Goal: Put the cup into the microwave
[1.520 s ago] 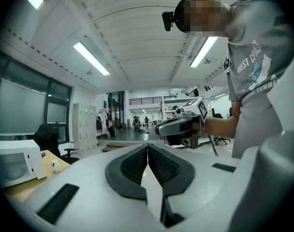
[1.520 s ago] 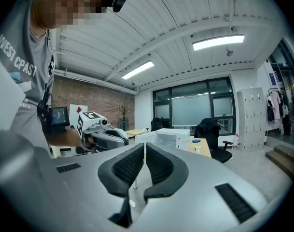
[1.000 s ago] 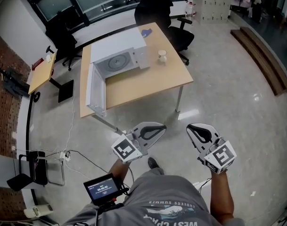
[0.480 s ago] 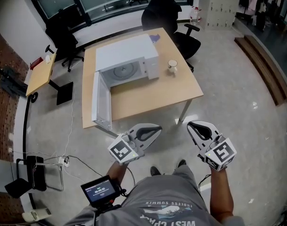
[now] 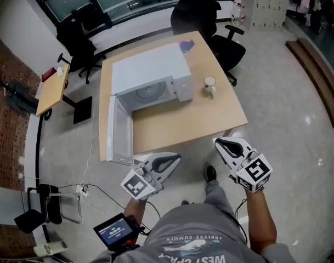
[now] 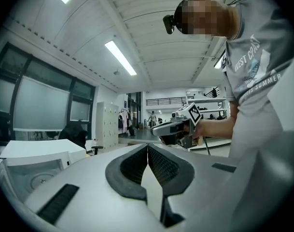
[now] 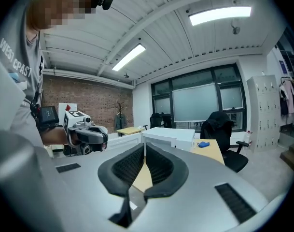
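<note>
Left gripper [image 5: 175,158] and right gripper [image 5: 219,142] both have their jaws pressed together with nothing between them. Each gripper view shows the ribbed pads meeting at the tip, with only the room beyond. The person holds them side by side in front of the body, short of the near edge of the wooden table [image 5: 188,119] and pointing roughly level toward it. That reads to me as a carrying posture for the approach, not a reach.

The white cup [image 5: 209,83] stands upright on the table, just to the right of the microwave [image 5: 150,75] and not touching it. It sits on the side nearer the right gripper, so I judge that gripper the natural one for the pick. Which way the cup's handle faces is too small to tell.

The microwave's door [image 5: 121,130] is swung wide open on its left hinge and reaches toward the table's near-left edge. This leaves the cavity and its round turntable [image 5: 146,92] facing the person, with nothing inside to block the cup. With the door already out of the way, the left gripper has nothing it needs to open.

The task looks barely begun, since the cup is ungrasped and well apart from both grippers. Whichever gripper takes it will first have to spread its jaws. A black office chair [image 5: 202,10] stands beyond the table's far side, clear of the path.
</note>
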The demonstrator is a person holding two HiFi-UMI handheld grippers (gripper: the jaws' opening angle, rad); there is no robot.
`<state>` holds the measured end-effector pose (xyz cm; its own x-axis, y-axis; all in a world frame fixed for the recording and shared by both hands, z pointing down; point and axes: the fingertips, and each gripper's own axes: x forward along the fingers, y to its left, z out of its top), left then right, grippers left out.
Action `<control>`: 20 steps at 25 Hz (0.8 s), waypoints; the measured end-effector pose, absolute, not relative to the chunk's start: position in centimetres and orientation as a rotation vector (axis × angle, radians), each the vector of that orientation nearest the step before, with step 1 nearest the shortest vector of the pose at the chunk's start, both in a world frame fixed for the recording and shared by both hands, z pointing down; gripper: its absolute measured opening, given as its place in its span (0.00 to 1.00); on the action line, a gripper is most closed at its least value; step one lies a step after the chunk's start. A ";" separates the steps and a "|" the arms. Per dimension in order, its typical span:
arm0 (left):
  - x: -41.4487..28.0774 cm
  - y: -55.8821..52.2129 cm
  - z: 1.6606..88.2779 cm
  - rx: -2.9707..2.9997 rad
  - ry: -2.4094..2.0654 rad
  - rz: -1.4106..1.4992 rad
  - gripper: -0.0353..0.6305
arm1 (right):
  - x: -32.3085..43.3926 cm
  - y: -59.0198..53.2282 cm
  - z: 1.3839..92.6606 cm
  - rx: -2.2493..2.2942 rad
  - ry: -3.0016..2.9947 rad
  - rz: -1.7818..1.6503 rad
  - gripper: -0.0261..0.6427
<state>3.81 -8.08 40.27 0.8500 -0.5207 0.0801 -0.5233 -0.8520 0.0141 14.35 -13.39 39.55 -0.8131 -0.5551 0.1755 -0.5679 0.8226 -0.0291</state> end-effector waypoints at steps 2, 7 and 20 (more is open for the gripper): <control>4.2 -10.9 40.6 2.970 -0.872 0.138 0.09 | 14.7 -16.8 40.2 0.861 -2.854 0.143 0.07; 5.4 -17.7 41.0 2.917 -0.931 0.144 0.09 | 15.8 -25.8 42.5 0.827 -2.842 0.189 0.07; 4.5 -27.6 43.9 2.759 -1.080 0.152 0.09 | 18.9 -48.2 57.4 0.929 -2.536 0.310 0.08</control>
<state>4.51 -27.61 43.93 0.7317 -0.6631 0.1577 -0.6809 -0.7217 0.1246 18.94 -48.25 57.39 -0.6886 -0.5626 0.4576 -0.6561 0.7520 -0.0628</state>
